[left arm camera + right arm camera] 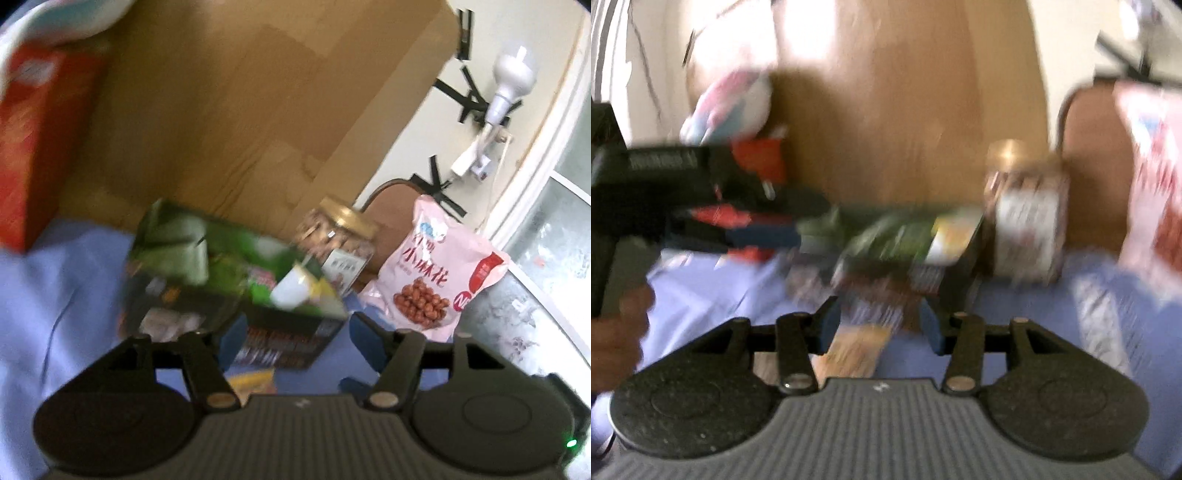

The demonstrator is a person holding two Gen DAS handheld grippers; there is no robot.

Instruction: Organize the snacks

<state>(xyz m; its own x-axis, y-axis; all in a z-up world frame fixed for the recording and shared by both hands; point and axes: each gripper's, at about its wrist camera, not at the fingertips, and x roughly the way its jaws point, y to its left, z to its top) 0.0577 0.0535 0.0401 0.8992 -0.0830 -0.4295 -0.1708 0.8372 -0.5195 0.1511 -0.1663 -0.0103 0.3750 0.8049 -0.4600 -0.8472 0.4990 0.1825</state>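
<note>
Left wrist view. Left gripper [293,338] has its jaws about half apart, blue pads clear of everything, nothing pressed between them. Straight ahead of the fingers, a green box [236,273] lies tilted on the blue cloth [66,288]; the near end of it shows between the pads but does not touch them. A yellow packet [255,382] lies on the cloth under the jaws. Ahead and right of the box: a jar with a gold lid [338,243], upright. Further right, a pink snack bag [439,273] stands leaning against a brown chair back [391,206]. Far left, a red box [33,147], upright, with a white and pale blue bag [66,18] above it. A cardboard sheet [258,110] stands behind everything.

Right wrist view, heavily blurred. Right gripper [881,325] has its jaws roughly half apart; nothing gripped. Green box [905,240] lies ahead of the fingers, the jar [1027,221] ahead right, the pink bag [1152,166] at far right. Yellow packet [857,350] sits on the cloth below the jaws. To the left, the left gripper [764,236] reaches in sideways, its tips near the left end of the green box; contact cannot be told. A hand [617,325] holds its handle.
</note>
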